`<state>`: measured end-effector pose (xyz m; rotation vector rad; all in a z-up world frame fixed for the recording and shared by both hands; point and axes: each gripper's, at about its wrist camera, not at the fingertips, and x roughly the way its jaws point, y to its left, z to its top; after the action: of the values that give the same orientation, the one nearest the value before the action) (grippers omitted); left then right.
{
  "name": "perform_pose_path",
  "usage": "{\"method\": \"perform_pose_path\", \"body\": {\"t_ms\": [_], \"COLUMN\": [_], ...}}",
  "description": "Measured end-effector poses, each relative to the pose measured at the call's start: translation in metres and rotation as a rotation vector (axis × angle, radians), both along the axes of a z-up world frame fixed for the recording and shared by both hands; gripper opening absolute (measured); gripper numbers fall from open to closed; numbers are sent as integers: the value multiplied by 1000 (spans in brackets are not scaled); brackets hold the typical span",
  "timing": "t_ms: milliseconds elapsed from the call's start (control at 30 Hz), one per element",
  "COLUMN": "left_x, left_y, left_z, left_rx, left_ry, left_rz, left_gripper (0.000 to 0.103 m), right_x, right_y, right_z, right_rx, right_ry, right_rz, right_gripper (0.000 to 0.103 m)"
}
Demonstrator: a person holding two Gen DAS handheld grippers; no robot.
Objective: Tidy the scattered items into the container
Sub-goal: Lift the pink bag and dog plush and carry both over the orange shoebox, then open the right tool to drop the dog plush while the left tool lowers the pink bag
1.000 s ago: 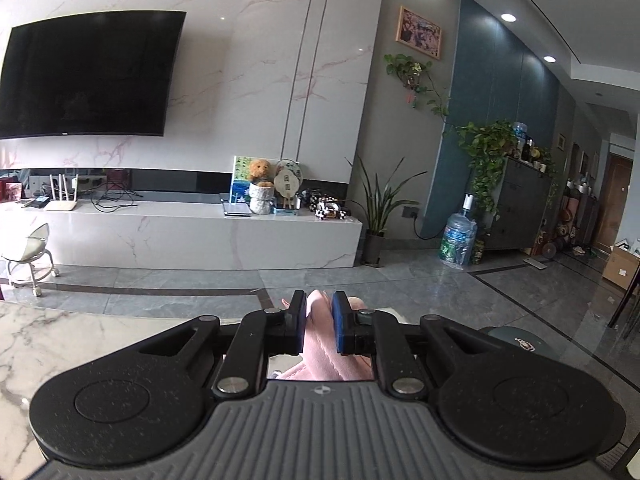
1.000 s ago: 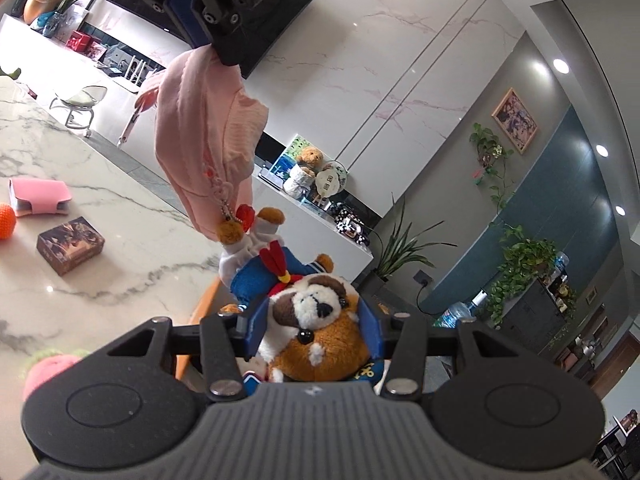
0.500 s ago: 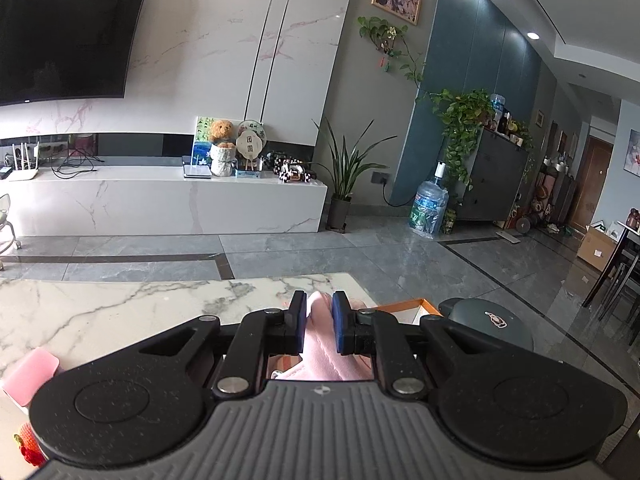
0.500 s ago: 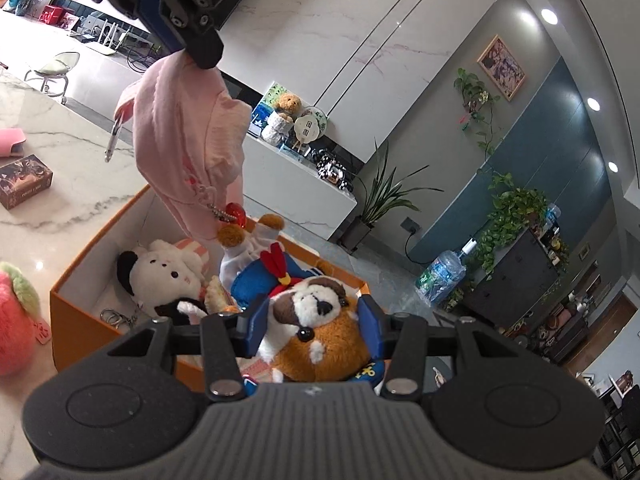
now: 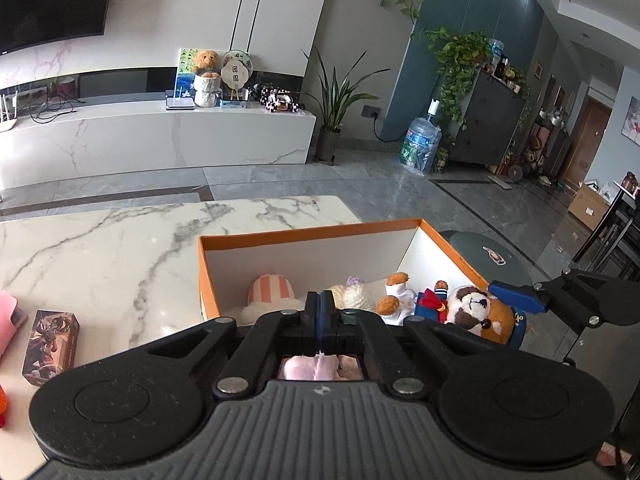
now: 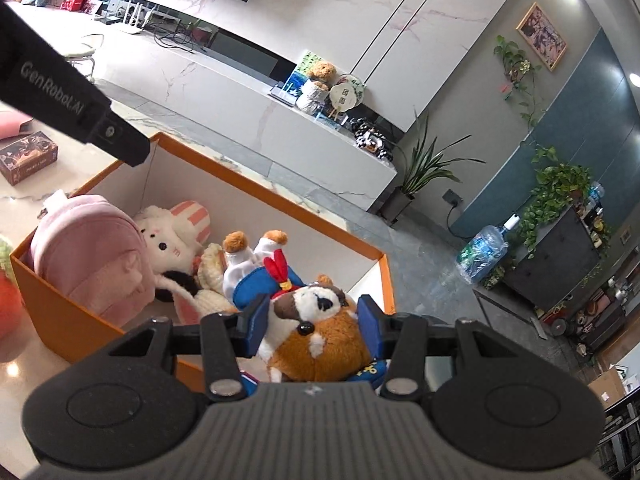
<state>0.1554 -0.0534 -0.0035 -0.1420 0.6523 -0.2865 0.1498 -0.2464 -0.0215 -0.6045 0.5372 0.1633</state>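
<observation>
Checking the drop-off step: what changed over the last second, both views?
The pink backpack, a second ago dangling from the left hand-held gripper above the table, now sits inside the orange box; that gripper's pads look fully shut, pink fabric just beneath. Both grippers came over the box. Unchanged: right hand-held gripper clamped on the brown-and-white plush dog.

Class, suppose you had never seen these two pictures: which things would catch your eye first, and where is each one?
First, the orange box at the corner of the marble table, holding a pink mini backpack at its left end and a white bunny plush beside it. Next, the brown-and-white dog plush in a blue sailor outfit, clamped in the right gripper over the box's near right corner.
</observation>
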Motion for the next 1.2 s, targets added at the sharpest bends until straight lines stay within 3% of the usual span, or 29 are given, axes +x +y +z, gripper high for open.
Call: {"method": "perform_pose_path", "body": {"t_ms": [167, 267, 400, 467, 633, 767, 967, 1100, 1167, 1200], "left_x": [2, -2, -7, -10, -18, -20, -16, -12, -10, -11], "left_y": [-1, 5, 4, -1, -11, -18, -21, -25, -26, -27], "left_z": [-10, -9, -8, -10, -14, -14, -21, -28, -31, -30], "left_rx": [16, -18, -16, 19, 98, 165, 169, 172, 176, 176], "left_ry": [56, 80, 95, 101, 88, 69, 69, 67, 68, 70], "left_rz": [-9, -28, -61, -84, -109, -106, -108, -120, -126, -128], "left_gripper": [0, 4, 49, 54, 53, 33, 30, 29, 29, 29], "right_x": [5, 5, 9, 12, 18, 25, 37, 41, 45, 47], "right_y": [0, 0, -3, -4, -10, -14, -18, -16, -16, -17], "right_z": [0, 2, 5, 9, 15, 19, 19, 19, 18, 16], "right_rx": [23, 44, 96, 122, 172, 207, 227, 195, 173, 160], "right_ry": [44, 56, 92, 118, 172, 215, 245, 252, 271, 290], "right_rz": [48, 60, 77, 102, 168, 186, 123, 98, 68, 51], "right_gripper": [51, 51, 50, 49, 46, 42, 43, 47, 58, 59]}}
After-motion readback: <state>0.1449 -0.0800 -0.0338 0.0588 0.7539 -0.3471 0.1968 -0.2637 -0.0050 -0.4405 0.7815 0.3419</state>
